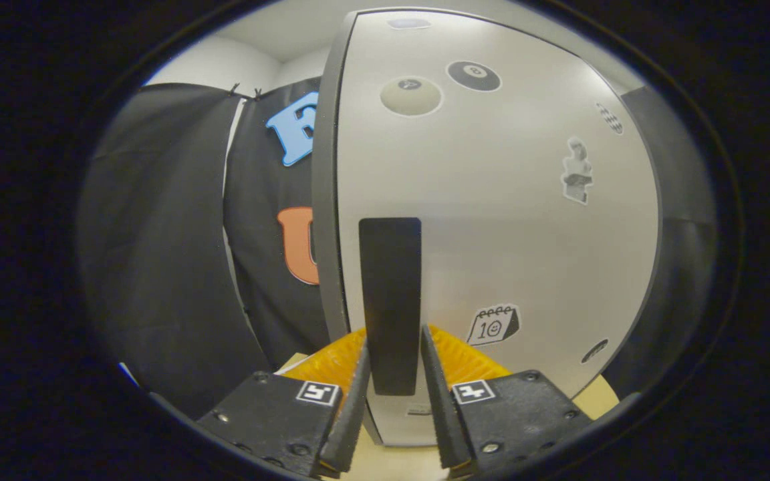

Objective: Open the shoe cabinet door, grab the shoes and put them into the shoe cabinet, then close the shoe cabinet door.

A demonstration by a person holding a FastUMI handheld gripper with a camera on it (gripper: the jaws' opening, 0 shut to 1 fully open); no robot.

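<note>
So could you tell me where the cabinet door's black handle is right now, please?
In the gripper view, the black handle stands upright on the white cabinet door, near its left edge, between the claw fingers, left of the calendar sticker.

— The door [492,220]?
— Smooth, matt, like painted board or laminate, with flat glossy-looking stickers [412,95]. Its handle [390,300] is a matt dark strip.
— And the gripper [392,374]?
— Closed on that handle; ribbed plastic-looking pads [455,357]. The wall [158,254] is soft cloth.
</note>
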